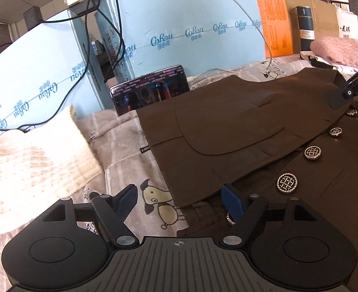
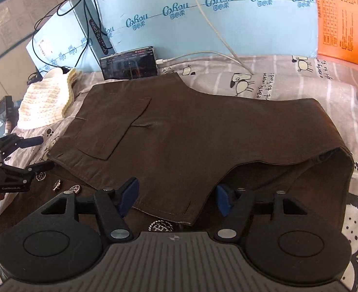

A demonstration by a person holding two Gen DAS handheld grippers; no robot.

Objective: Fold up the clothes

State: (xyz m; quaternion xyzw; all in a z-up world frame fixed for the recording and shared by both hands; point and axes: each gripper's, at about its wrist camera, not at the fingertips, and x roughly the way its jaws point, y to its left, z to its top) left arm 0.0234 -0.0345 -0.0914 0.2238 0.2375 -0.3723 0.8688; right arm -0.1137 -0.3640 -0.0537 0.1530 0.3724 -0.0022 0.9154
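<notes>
A dark brown jacket (image 2: 203,136) is laid flat on a bed sheet (image 2: 288,77) printed with cartoon animals. One front panel is folded over the body, so a rounded patch pocket (image 1: 227,129) with stitched edges is shown on top. Round silver buttons with a woven pattern are seen along the front edge: four in a row in the left wrist view, the nearest (image 1: 287,182) largest, and a fifth partly hidden at the hem.

The left gripper (image 1: 179,203) is held at the jacket's lower corner, blue pads apart, nothing clamped; one pad is over the sheet, the other over brown cloth. The right gripper (image 2: 176,198) is held at the folded hem, pads apart, cloth lying between them but not pinched.

Other items counted: one phone (image 2: 130,63) propped against blue boards, one cream knit (image 1: 33,170) beside the jacket, one pink knit (image 1: 337,50) far behind, one dark flask (image 1: 306,24), one orange sheet (image 1: 273,22).
</notes>
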